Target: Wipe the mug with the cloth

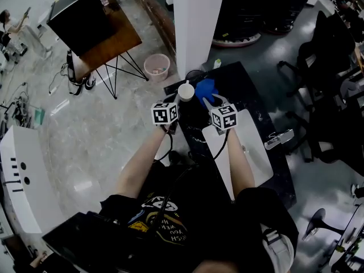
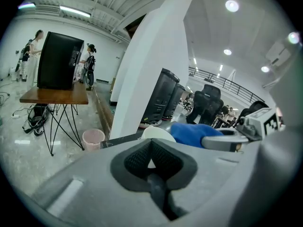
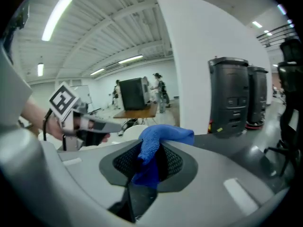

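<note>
Here the left gripper (image 1: 173, 102) and the right gripper (image 1: 214, 102) are held side by side over the far left corner of a dark table (image 1: 256, 84), close to a white pillar (image 1: 196, 21). The left gripper's jaws are drawn almost together, and a sliver of the white mug (image 1: 186, 90) shows pinched between the pads, with the mug's rounded body rising just beyond them. From the head view I cannot tell whether the mug rests on the table or is lifted off it. The right gripper's jaws are clamped on the blue cloth (image 3: 156, 145), which runs up between the pads and bunches into a fold above them. That bunch lies against the right side of the mug. A white board (image 1: 253, 152) lies on the table along its right edge, nearer the person. On the floor past the table's left edge stands a pink bin (image 1: 157, 66).
</note>
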Motion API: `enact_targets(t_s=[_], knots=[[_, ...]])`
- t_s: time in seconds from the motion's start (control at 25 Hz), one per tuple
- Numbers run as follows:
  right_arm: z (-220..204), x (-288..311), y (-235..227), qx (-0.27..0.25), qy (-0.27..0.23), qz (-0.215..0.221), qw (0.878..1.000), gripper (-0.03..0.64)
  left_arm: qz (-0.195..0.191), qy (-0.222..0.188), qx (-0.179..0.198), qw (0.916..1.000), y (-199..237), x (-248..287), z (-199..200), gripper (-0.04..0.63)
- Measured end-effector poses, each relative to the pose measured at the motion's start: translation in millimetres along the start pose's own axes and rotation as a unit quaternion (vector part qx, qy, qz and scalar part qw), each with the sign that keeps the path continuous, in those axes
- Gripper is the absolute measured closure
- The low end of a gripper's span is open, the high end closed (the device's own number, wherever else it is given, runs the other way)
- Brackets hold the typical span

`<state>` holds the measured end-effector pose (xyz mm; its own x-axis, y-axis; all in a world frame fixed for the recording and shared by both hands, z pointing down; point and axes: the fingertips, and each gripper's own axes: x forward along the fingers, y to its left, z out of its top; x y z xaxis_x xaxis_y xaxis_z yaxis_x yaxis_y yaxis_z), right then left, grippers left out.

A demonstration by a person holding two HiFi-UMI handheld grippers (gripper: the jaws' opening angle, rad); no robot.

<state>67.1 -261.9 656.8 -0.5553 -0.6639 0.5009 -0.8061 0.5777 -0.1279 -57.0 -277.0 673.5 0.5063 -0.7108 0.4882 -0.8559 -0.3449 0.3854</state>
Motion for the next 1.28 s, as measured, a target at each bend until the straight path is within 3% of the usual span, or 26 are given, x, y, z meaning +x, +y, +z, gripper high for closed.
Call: enact_targets(t_s=[0.08, 0.16, 0.24, 0.28, 0.36, 0.44, 0.52, 0.6, 0.64, 0.72, 0.84, 0.92, 1.0, 1.08, 1.16, 1.24, 1.28], knots=[[-16, 6, 42, -0.061, 0.035, 0.07, 0.995, 0.528, -0.002, 0.003, 0.0, 1.0, -3, 2, -2, 0.591], [-34, 1, 86, -0.107, 0.061, 0.154, 0.98, 0.528, -0.006, 0.004, 0.002, 1.0, -6, 3, -1, 0.592], [-42, -11, 107, -0.107, 0.059, 0.208, 0.97, 0.528, -0.008, 0.002, 0.003, 1.0, -5, 3, 1, 0.592], [-40, -15, 103, -0.094, 0.047, 0.211, 0.972, 0.528, -0.009, 0.0, 0.003, 1.0, -5, 4, 3, 0.591], [-28, -19, 70, -0.059, 0.018, 0.164, 0.984, 0.528, -0.009, -0.003, 0.002, 1.0, -4, 3, 5, 0.591], [-10, -21, 20, -0.023, -0.01, 0.079, 0.997, 0.529, -0.006, -0.004, 0.001, 1.0, -2, 2, 5, 0.591], [8, -24, -22, 0.009, -0.03, -0.001, 1.0, 0.529, -0.004, -0.005, -0.001, 1.0, -1, 0, 5, 0.591], [16, -20, -38, 0.012, -0.024, -0.036, 0.999, 0.528, -0.002, -0.005, -0.004, 1.0, 0, 1, 6, 0.591], [14, -15, -33, -0.001, -0.011, -0.027, 1.0, 0.529, -0.002, -0.005, -0.006, 1.0, 0, 1, 6, 0.591], [-2, -7, 2, -0.048, 0.027, 0.034, 0.998, 0.528, -0.004, -0.005, -0.01, 0.9999, -2, 2, 4, 0.591], [-34, -10, 67, -0.113, 0.071, 0.15, 0.98, 0.529, -0.006, -0.001, -0.009, 0.9999, -4, 3, 0, 0.591], [-42, -18, 84, -0.111, 0.068, 0.188, 0.974, 0.529, -0.008, 0.0, -0.008, 0.9999, -5, 4, 0, 0.591], [-34, -22, 66, -0.074, 0.04, 0.166, 0.983, 0.529, -0.01, -0.001, -0.007, 0.9999, -7, 5, 1, 0.591], [-14, -22, 27, -0.014, -0.002, 0.094, 0.996, 0.529, -0.01, -0.002, -0.007, 0.9999, -7, 5, 2, 0.591], [5, -18, -7, 0.034, -0.034, 0.024, 0.999, 0.529, -0.009, -0.002, -0.009, 0.9999, -8, 6, 2, 0.591], [9, -7, -16, 0.031, -0.026, -0.003, 0.999, 0.528, -0.009, -0.002, -0.01, 0.9999, -9, 6, 2, 0.591], [5, 0, -9, 0.013, -0.009, 0.006, 1.0, 0.528, -0.009, -0.001, -0.01, 0.9999, -11, 6, 1, 0.591]])
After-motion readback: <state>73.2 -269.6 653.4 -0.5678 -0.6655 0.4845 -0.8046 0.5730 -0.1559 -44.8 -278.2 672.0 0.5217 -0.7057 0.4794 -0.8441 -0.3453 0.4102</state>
